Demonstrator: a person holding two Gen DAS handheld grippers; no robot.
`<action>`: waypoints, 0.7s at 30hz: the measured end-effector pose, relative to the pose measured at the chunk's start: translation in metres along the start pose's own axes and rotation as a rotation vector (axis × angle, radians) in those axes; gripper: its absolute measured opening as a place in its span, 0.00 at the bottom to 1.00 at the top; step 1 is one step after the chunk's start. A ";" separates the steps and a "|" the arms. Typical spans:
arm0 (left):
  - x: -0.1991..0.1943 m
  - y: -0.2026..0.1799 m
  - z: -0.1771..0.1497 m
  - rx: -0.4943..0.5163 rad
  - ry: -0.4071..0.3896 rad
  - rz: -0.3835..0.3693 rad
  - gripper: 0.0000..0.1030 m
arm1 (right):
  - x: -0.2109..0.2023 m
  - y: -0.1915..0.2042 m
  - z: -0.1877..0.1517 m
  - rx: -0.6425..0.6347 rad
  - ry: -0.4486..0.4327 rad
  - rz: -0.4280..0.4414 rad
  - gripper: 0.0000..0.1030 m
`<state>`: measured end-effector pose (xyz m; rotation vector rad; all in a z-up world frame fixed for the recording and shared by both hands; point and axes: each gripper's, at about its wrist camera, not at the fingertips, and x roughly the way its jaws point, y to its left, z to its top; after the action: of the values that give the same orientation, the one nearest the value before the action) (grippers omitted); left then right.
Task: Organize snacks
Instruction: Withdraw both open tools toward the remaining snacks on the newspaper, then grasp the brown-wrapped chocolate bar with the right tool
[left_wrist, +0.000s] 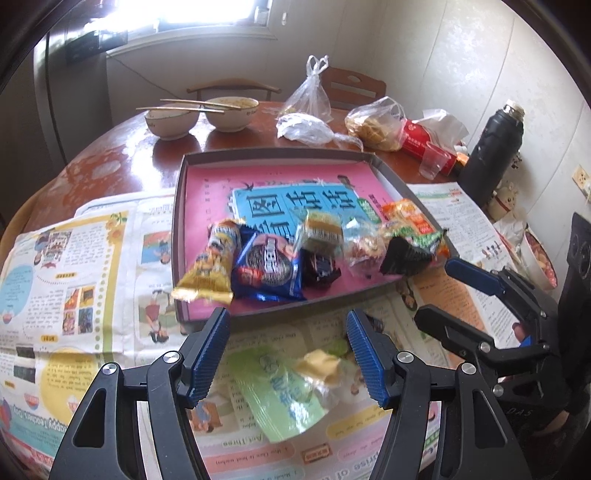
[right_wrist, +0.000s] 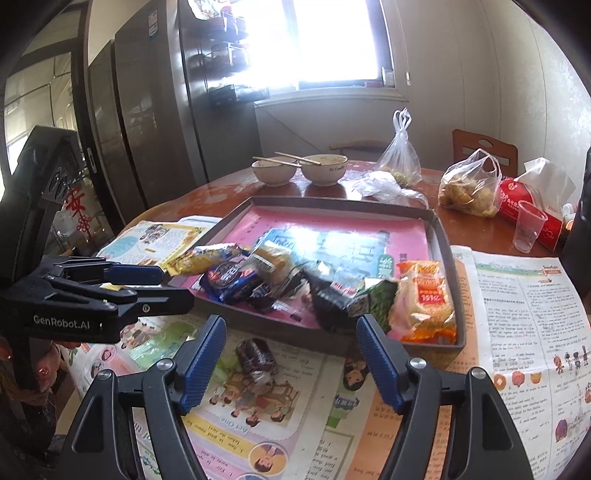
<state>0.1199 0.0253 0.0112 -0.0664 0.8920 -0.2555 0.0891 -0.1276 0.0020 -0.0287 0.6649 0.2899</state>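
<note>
Open left tool (left_wrist: 286, 354) straddles green packet (left_wrist: 284, 395) near tray's front edge (left_wrist: 295, 306).

The near strip of table (left_wrist: 122, 147), covered in newspaper (left_wrist: 85, 280), is mostly free. Only a green packet (left_wrist: 280, 395) lies between the left tongs (left_wrist: 288, 354) and a dark roll (right_wrist: 256, 356) between the right tongs (right_wrist: 291, 363). Both tongs stand apart with nothing pressed. Ahead, the tray wall (left_wrist: 295, 306) bars a low, level path. Snacks (left_wrist: 314, 251) crowd the tray's near half; its far half is bare. Behind the tray, bowls (left_wrist: 199, 114) with chopsticks, plastic bags (left_wrist: 332, 118), a cup (left_wrist: 432, 162) and a flask (left_wrist: 491, 151) block the far table. The right tongs (left_wrist: 439, 295) close off the left tongs' right side.
</note>
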 end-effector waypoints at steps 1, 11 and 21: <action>0.001 -0.001 -0.003 0.006 0.006 -0.001 0.65 | 0.000 0.001 -0.001 0.001 0.002 0.004 0.71; 0.018 -0.013 -0.026 0.079 0.060 -0.005 0.65 | 0.004 0.004 -0.014 -0.002 0.045 0.005 0.71; 0.030 -0.011 -0.034 0.099 0.081 -0.022 0.65 | 0.023 0.012 -0.021 -0.040 0.107 0.007 0.71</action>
<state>0.1098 0.0089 -0.0311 0.0256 0.9578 -0.3245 0.0901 -0.1131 -0.0278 -0.0800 0.7654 0.3102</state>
